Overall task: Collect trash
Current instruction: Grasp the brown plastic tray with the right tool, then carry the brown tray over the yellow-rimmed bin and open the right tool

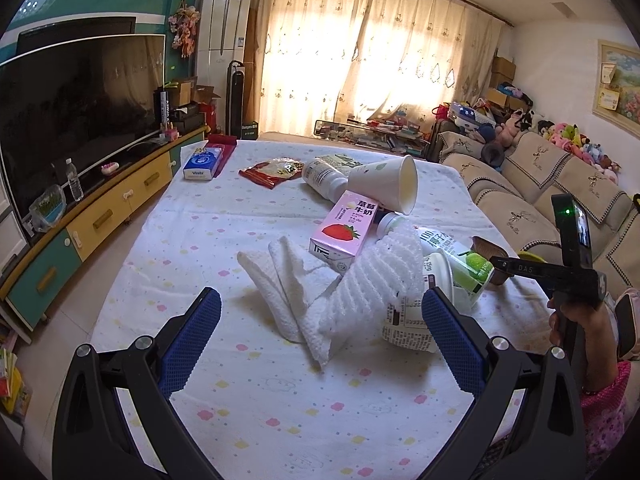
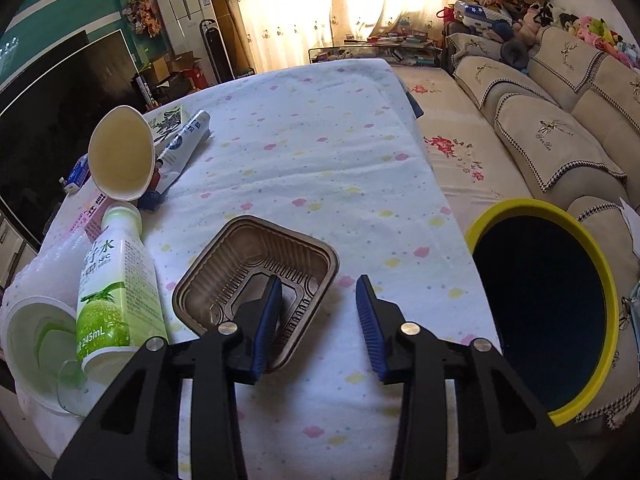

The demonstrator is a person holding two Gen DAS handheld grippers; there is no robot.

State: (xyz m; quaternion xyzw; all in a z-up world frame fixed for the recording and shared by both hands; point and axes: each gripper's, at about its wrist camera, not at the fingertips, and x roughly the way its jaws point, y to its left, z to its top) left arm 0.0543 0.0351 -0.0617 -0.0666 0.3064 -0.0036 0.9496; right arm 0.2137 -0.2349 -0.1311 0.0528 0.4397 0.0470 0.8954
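Trash lies heaped on the surface [image 1: 248, 400]; the brown tray [image 2: 256, 268] sits lower centre of the right view. Right gripper [image 2: 318, 298], jaws spread, straddles its near wall, so closing comes next, then the yellow-rimmed bin [image 2: 592, 240]. Left gripper [image 1: 320, 320] hangs spread, empty.

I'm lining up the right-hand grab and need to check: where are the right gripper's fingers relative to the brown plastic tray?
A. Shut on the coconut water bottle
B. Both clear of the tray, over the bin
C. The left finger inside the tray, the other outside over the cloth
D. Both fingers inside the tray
C: the right gripper is open, one finger inside the brown tray, the other outside its rim over the tablecloth.
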